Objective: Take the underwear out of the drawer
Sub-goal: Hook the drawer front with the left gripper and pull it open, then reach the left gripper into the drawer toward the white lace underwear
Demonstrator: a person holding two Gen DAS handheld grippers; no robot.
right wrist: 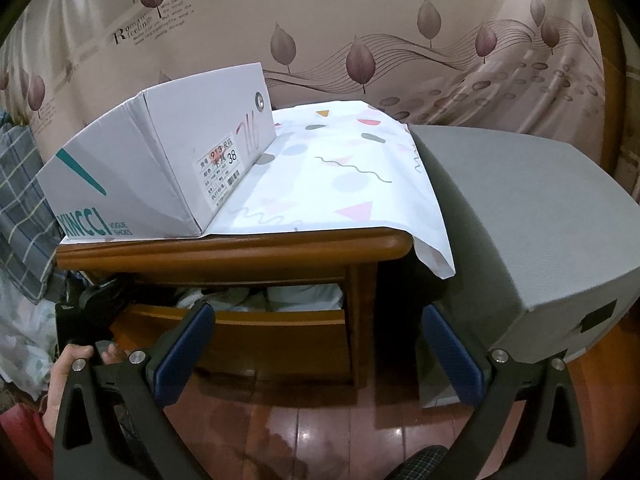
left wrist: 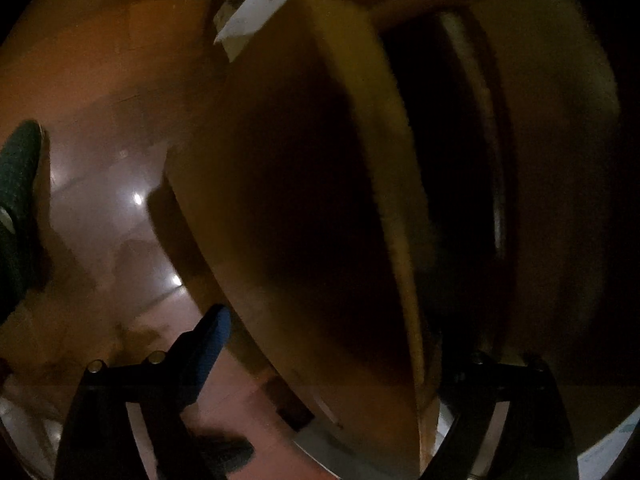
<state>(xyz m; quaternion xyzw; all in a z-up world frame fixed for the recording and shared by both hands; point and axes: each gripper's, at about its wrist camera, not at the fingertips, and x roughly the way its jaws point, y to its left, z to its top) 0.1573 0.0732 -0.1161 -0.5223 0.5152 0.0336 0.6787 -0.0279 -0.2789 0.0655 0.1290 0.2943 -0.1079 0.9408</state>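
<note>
In the right wrist view a wooden nightstand [right wrist: 304, 246] has its top drawer [right wrist: 256, 330] pulled part way out. White and pale blue folded underwear [right wrist: 280, 294] shows in the gap. My right gripper [right wrist: 320, 354] is open and empty, in front of the drawer. My left gripper [right wrist: 94, 306] is at the drawer's left end with a hand on its handle. In the left wrist view the drawer front [left wrist: 304, 208] fills the frame, dark and blurred. The jaws straddle its top edge: one blue finger [left wrist: 212, 340] on the outside, the other hidden inside.
A white shoe box [right wrist: 152, 168] and a patterned white cloth [right wrist: 340, 176] lie on the nightstand top. A grey box [right wrist: 532, 232] stands close on the right. Checked bedding [right wrist: 24, 208] hangs at the left. The floor [right wrist: 312, 432] is glossy red-brown wood.
</note>
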